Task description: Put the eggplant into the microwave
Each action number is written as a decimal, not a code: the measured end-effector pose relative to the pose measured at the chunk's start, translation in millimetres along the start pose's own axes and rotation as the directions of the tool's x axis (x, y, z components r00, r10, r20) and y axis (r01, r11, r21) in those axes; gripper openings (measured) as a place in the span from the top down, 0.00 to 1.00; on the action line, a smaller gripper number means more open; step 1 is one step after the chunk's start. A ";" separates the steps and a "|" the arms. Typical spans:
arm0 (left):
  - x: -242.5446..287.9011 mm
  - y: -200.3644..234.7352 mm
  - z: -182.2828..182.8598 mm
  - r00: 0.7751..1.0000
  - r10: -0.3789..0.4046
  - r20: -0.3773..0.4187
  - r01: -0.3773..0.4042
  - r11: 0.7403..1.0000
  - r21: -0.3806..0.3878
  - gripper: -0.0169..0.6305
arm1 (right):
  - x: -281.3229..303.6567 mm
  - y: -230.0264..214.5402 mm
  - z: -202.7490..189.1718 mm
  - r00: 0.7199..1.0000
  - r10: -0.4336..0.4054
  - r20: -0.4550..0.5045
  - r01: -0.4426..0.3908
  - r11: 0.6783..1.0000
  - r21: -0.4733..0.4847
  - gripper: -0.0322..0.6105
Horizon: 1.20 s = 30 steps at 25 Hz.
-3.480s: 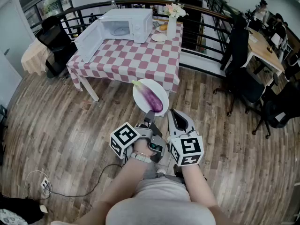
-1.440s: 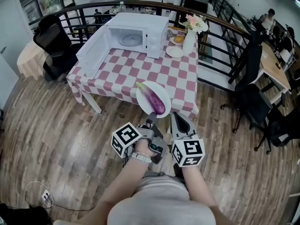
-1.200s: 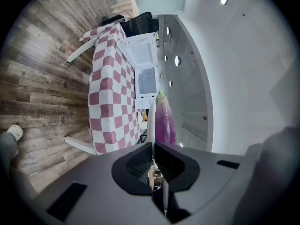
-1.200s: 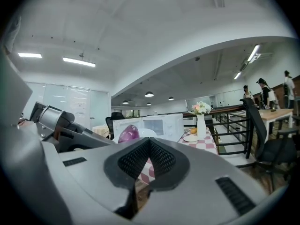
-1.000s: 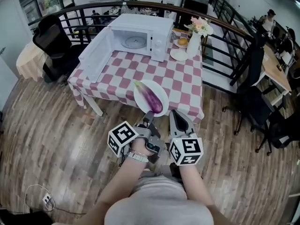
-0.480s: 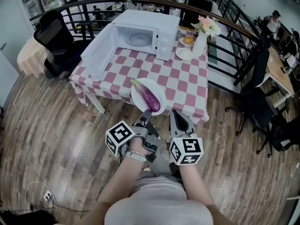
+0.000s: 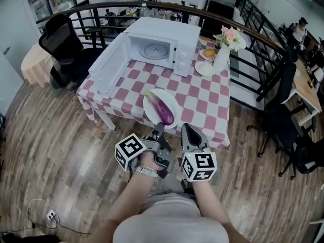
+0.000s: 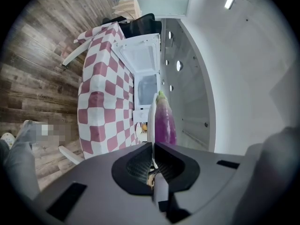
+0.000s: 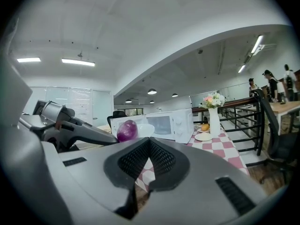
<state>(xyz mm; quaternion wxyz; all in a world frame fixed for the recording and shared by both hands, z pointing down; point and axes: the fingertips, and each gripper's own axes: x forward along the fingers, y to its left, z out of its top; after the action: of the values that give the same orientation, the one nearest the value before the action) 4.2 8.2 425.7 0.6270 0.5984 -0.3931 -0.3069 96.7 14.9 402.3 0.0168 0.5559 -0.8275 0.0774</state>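
Note:
A purple eggplant [image 7: 163,110] lies on a white plate [image 7: 153,99]. My left gripper [image 7: 158,129] is shut on the plate's near rim and holds it over the front part of the checkered table [image 7: 202,97]. In the left gripper view the eggplant [image 8: 165,121] and the plate edge [image 8: 152,116] stand just past the shut jaws. The white microwave [image 7: 163,44] stands at the table's far side with its door [image 7: 114,62] swung open to the left. My right gripper [image 7: 186,130] is shut and holds nothing, right of the plate; its own view shows the eggplant [image 9: 126,130] and microwave [image 9: 161,124] ahead.
A white vase of flowers [image 7: 223,52] and two small plates [image 7: 205,68] stand right of the microwave. A black railing [image 7: 263,70] runs behind the table. A black office chair [image 7: 58,42] stands at the far left, more chairs and desks at the right.
Both grippers and the plate with the eggplant have come closer to the table; the plate now hangs over the tablecloth instead of the floor. The microwave looks nearer.

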 end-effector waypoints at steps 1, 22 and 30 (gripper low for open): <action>4.1 -0.2 4.3 1.000 0.002 0.003 -0.002 1.000 0.000 0.95 | 6.2 -1.1 1.9 1.000 0.002 0.002 -0.002 1.000 0.002 0.91; 112.0 -3.9 92.6 1.000 0.017 -0.006 -0.017 1.000 0.009 0.95 | 150.7 -25.8 22.5 1.000 0.026 -0.006 -0.026 0.999 0.020 0.91; 151.8 -6.7 126.8 1.000 0.021 0.014 -0.021 1.000 -0.007 0.95 | 199.8 -42.3 29.6 1.000 0.018 -0.014 -0.017 0.999 0.046 0.91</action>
<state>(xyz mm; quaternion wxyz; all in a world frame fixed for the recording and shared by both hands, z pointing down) -28.0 -186.9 434.9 0.6293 0.5901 -0.4027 -0.3060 61.2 -188.4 400.4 0.0093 0.5484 -0.8301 0.1003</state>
